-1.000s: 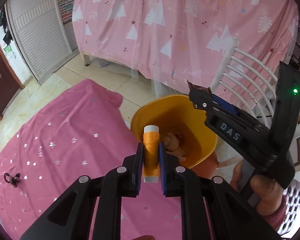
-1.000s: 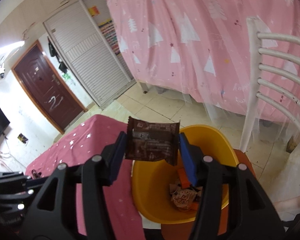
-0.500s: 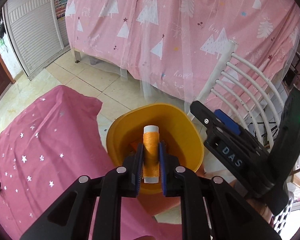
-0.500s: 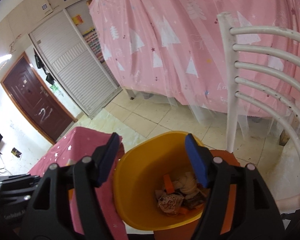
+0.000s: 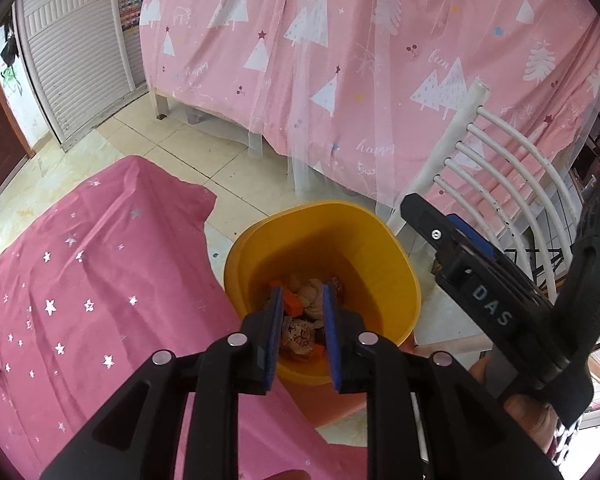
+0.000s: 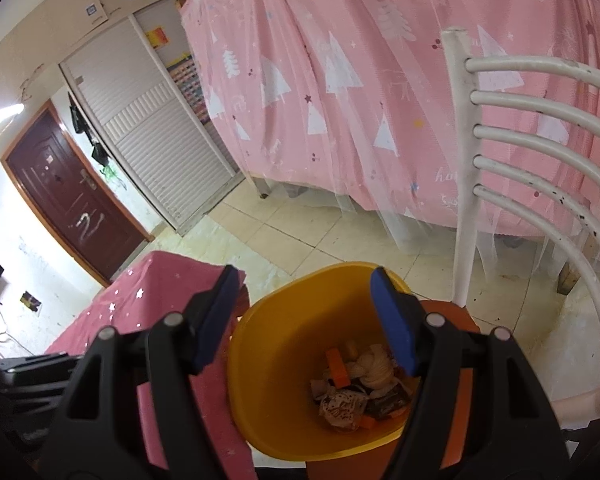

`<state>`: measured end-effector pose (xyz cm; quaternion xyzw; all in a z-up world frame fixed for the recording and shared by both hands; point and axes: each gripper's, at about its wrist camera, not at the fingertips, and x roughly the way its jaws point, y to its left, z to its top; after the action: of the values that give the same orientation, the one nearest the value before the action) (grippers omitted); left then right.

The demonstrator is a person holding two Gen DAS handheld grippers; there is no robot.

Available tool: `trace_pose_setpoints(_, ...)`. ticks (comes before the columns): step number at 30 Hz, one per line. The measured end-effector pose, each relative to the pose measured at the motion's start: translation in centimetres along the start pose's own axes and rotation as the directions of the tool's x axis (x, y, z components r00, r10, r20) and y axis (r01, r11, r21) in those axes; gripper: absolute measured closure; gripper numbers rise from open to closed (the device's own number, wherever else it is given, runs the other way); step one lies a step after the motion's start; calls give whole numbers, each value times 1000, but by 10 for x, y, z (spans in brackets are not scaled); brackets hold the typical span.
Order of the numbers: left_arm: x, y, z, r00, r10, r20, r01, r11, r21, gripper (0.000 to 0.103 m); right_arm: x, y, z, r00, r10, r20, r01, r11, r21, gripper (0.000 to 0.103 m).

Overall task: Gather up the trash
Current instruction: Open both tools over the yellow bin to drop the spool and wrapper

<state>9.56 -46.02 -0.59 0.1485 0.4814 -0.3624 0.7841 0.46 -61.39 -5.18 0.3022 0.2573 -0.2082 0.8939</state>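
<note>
Matte black plastic left gripper (image 5: 300, 312), its angular linkage arms studded with round silver pivot screws and its two jaws lined with flat blue pads. The matching black right gripper (image 6: 304, 312) carries the same silver screws and blue pads (image 6: 392, 320); seen from the left wrist camera, its side bears raised white letters "DAS", one silver screw and a small green light. Bare skin of the right hand (image 5: 528, 416) wraps its black handle.
</note>
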Motion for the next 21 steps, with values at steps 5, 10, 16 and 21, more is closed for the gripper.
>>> trace_pose_setpoints(5,-22,12,-10,1000,10,27,-10,1000,0,80,2,13,-2,1000,14,-5,-14,999,-30,37)
trace_pose_setpoints(10,-48,33,-25,998,15,55,-14,999,-28,61,2,32,-6,999,43,-14,-44,997,-71,31)
trace_pose_setpoints(16,-81,69,-45,995,46,92,-39,996,-84,54,-3,62,-15,997,73,-23,-75,988,-138,31)
trace_pose_setpoints(21,-106,103,-65,985,126,114,-115,989,-96,36,-7,84,-26,995,90,-38,-96,976,-194,31)
